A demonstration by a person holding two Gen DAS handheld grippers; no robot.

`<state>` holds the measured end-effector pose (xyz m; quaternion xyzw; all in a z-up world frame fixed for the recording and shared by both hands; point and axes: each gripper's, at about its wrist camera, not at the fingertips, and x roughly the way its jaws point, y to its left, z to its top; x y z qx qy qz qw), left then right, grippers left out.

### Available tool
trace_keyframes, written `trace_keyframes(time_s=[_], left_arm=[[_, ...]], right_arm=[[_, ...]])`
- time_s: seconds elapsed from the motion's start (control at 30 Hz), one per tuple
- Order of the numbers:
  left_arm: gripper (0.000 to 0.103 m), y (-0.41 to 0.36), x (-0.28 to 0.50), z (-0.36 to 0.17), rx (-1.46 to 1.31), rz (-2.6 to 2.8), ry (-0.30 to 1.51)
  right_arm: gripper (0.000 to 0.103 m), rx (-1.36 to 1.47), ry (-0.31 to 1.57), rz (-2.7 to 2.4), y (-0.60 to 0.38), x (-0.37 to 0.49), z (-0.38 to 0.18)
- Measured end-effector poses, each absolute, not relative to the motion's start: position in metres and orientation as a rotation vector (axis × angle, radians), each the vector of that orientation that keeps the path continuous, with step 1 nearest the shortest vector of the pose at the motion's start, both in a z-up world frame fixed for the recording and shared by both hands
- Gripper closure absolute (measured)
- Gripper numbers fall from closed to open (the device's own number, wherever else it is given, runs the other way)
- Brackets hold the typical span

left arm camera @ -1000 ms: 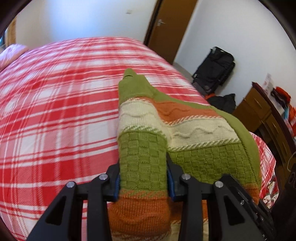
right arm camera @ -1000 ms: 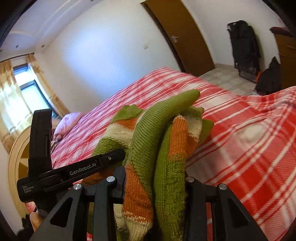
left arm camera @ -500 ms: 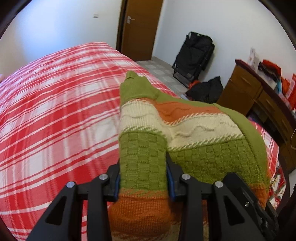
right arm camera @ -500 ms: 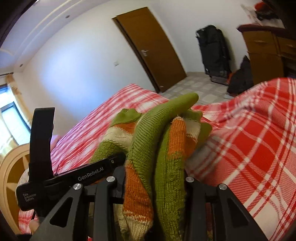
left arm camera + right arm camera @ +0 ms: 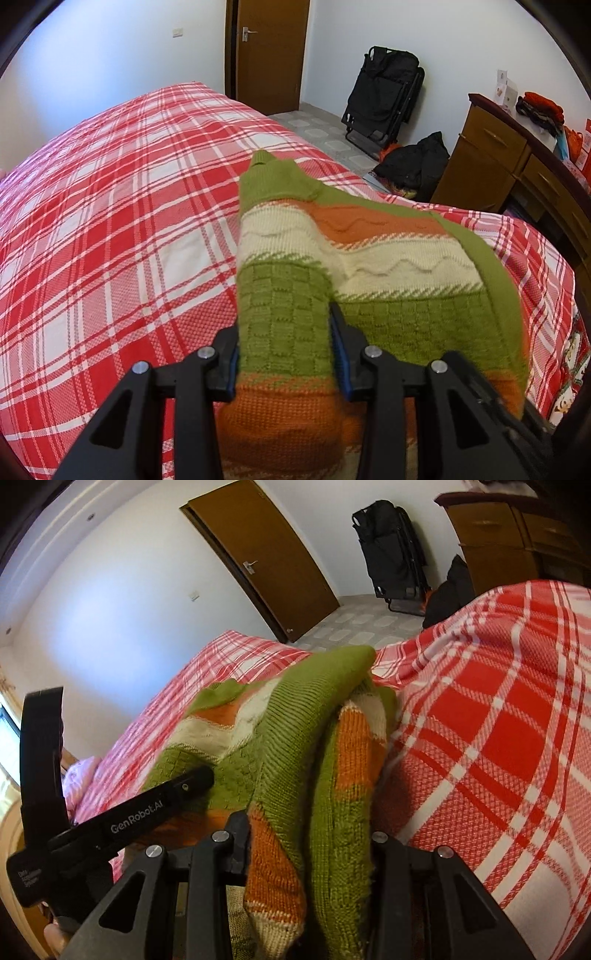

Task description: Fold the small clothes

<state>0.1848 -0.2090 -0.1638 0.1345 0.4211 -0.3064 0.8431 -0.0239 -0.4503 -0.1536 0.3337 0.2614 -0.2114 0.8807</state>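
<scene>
A small knitted sweater (image 5: 369, 258) in green, cream and orange stripes lies folded lengthwise over the red-and-white plaid bed (image 5: 110, 221). My left gripper (image 5: 284, 332) has a folded green-checked part of it between its blue pads; its jaws are opening slightly, and the knit still fills the gap. My right gripper (image 5: 310, 834) is shut on the bunched other side of the sweater (image 5: 295, 731), whose green and orange folds stand up between the fingers. The left gripper's black body (image 5: 140, 819) shows at the left of the right wrist view, against the knit.
The bedspread (image 5: 498, 738) bulges up on the right. Past the bed's far corner are a brown door (image 5: 271, 51), a folded black cart (image 5: 384, 92) against the wall, a black bag (image 5: 413, 166) on the tiled floor and a wooden dresser (image 5: 498, 155). A pink pillow (image 5: 77, 779) lies far left.
Both grippers have carried the sweater sideways and a little lower over the bed; the door, cart and dresser have swung further into view. Both still hold the knit.
</scene>
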Motion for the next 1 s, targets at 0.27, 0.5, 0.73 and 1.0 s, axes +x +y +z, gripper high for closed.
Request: trace_keyframes(time_s=[0.27,0.5,0.73,1.0], left_arm=[[0.046,-0.199,0.192,-0.167,0.287,-0.639,0.898],[0.046,-0.188,0.184,-0.164,0.311,-0.635,0.864],[0.029,-0.165,0.186,-0.16,0.259,-0.628,0.878],[0.028,-0.133,0.179,-0.141,0.226,-0.538,0.842]], right_arm=[[0.064,0.712,0.574,-0.426,-0.454,-0.024,-0.15],[0.062,0.735,0.59,-0.41,-0.463,-0.038,-0.149],[0.062,0.606,0.543,-0.573,-0.452,-0.078,-0.122],[0.074,0.395,0.541,-0.454,-0.427,-0.054,-0.087]])
